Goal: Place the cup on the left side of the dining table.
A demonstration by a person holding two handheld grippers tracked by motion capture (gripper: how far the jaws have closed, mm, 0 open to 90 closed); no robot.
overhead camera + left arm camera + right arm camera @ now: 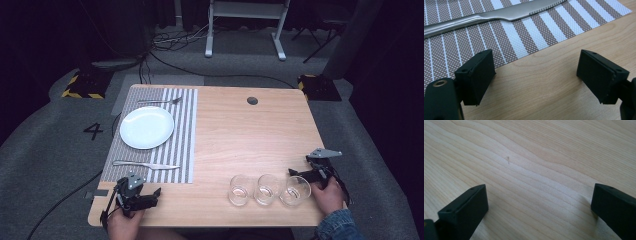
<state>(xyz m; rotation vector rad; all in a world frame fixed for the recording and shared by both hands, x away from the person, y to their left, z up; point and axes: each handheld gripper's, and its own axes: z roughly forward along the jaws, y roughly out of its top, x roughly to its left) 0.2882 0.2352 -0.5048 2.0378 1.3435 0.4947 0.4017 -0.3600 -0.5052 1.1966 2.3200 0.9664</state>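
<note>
Lying on the striped placemat (182,131) at left of centre in the high view, the knife (145,164) sits just above the left gripper (150,196), whose jaws stand wide and empty over bare table (240,135). At lower right, the right gripper (300,174), also wide and empty, hovers beside the rightmost of three glasses (295,190)
</note>
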